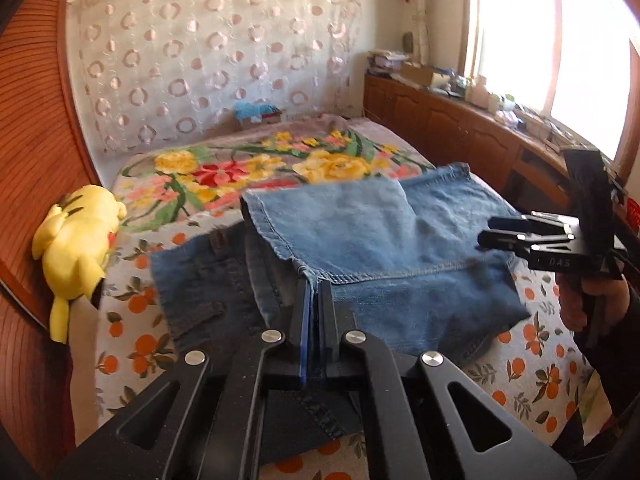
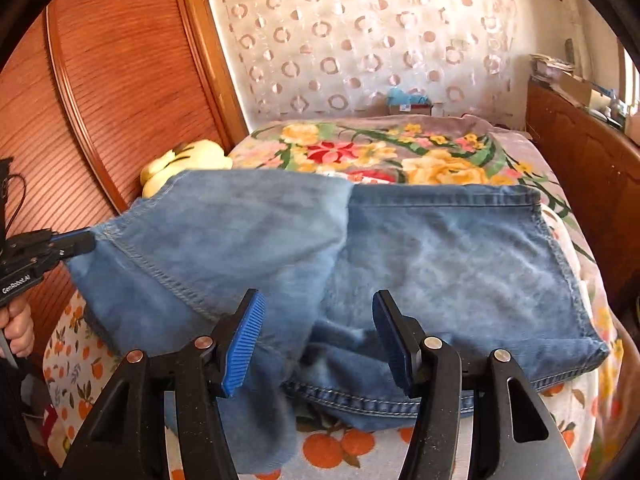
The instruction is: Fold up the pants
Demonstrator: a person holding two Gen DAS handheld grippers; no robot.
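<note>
Blue denim pants point(image 1: 360, 248) lie partly folded on the bed. My left gripper point(image 1: 316, 286) is shut on a seamed edge of the pants and lifts a flap of them. It also shows in the right wrist view point(image 2: 86, 242), pinching the raised flap at the left. In that view the pants point(image 2: 440, 264) spread across the bed, with the lifted flap point(image 2: 224, 232) draped over their left part. My right gripper point(image 2: 318, 312) is open and empty, just above the near edge of the pants. It appears at the right of the left wrist view point(image 1: 486, 232).
The bed has an orange-print sheet point(image 1: 520, 368) and a floral blanket point(image 1: 260, 160) behind the pants. A yellow plush toy point(image 1: 80, 240) lies against the wooden headboard point(image 2: 120, 80). A cluttered wooden cabinet point(image 1: 460, 120) runs along the window side.
</note>
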